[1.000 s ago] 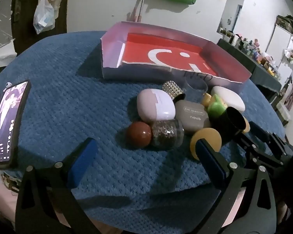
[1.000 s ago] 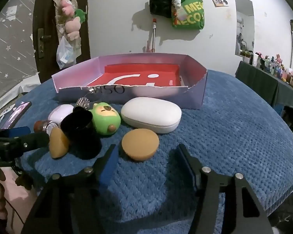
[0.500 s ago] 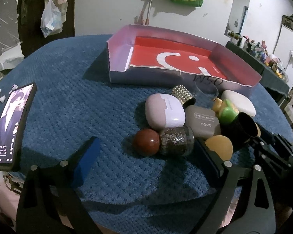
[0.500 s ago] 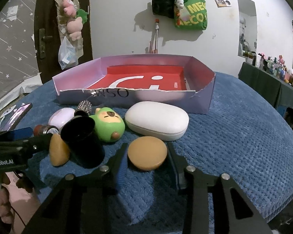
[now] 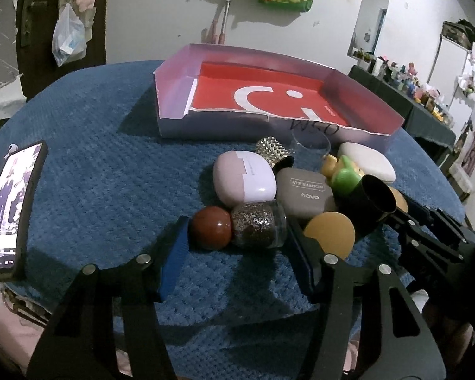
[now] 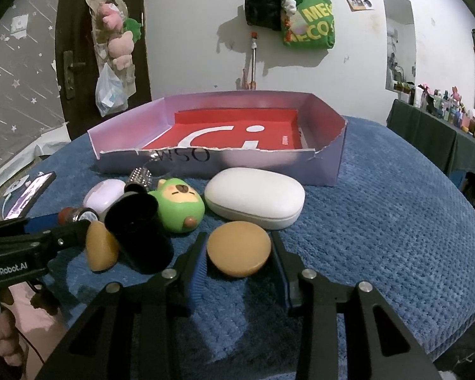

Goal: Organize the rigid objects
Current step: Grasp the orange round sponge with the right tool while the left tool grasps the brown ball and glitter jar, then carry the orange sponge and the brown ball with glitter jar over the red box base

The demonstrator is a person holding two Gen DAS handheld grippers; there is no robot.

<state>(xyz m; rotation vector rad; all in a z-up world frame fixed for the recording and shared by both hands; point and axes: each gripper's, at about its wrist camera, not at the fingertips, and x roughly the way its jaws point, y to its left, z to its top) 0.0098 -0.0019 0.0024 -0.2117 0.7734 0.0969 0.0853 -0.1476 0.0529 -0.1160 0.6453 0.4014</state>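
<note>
From the left wrist view, my left tool (image 5: 237,250) straddles a small glass jar of glitter with a round red-brown cap (image 5: 242,228), lying on its side on the blue quilted desk (image 5: 110,190). Its long axis runs left to right, straight across the gap, so the blue pads (image 5: 174,253) bracket it end to end, cap by the left pad. The jaws are partly closed around it; I cannot tell whether they press on it yet. The shallow lilac cardboard tray with a red floor (image 5: 174,95) sits empty beyond the pile. From the right wrist view, my right tool (image 6: 239,262) has a flat round tan disc (image 6: 239,248) between its fingers, narrowed until both pads look to touch its rim, though it rests on the desk, unlifted. The tray lies straight ahead, past a white oval case (image 6: 255,201), so I judge the right hand has the shorter carry.
</note>
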